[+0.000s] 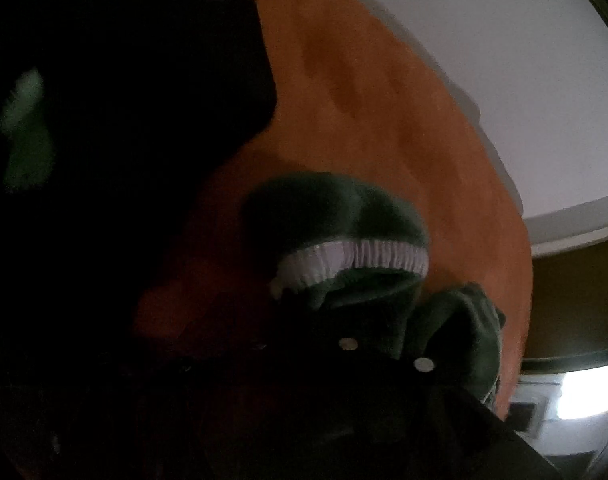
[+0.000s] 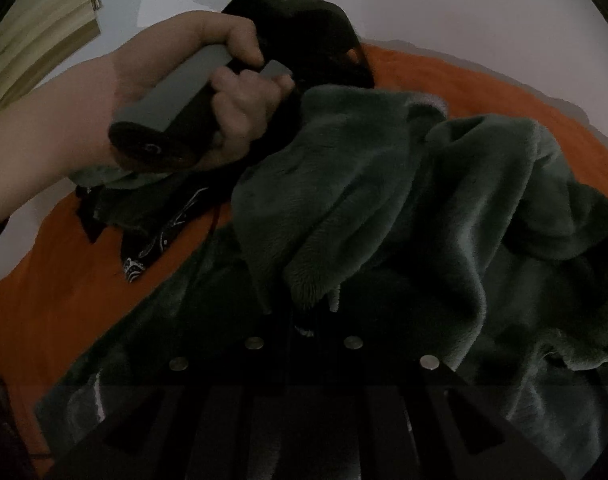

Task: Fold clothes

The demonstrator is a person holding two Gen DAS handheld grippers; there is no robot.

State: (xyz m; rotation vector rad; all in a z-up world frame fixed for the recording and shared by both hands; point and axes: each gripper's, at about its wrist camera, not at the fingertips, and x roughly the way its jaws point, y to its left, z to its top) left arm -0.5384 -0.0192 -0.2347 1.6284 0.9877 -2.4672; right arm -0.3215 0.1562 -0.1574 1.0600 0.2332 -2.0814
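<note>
My right claw [image 2: 304,320] is buried in the green fleece [image 2: 403,208]; its fingers are hidden by pile, so I cannot tell whether they pinch or stand apart; the fleece lies heaped on the orange cover [image 2: 64,288], filling the middle and right of the right view and reaching the cover's far edge; bare orange remains to the left, up to the white surface [image 2: 463,8] beyond. One hand [image 2: 224,120] grips my left claw's handle [image 2: 172,108] at the upper left, touching the fleece's far edge; one dark patterned cloth [image 2: 156,236] lies just beside it on the cover. In the left view my left claw [image 1: 383,354] is in shadow; fleece bunches at its fingers, one white elastic hem [image 1: 355,258] showing; grip state cannot be told; one black shape [image 1: 164,100] fills the left; open orange runs right to the cover's curved edge against the white. Count: one fleece, one hem, one patterned cloth, two claws
</note>
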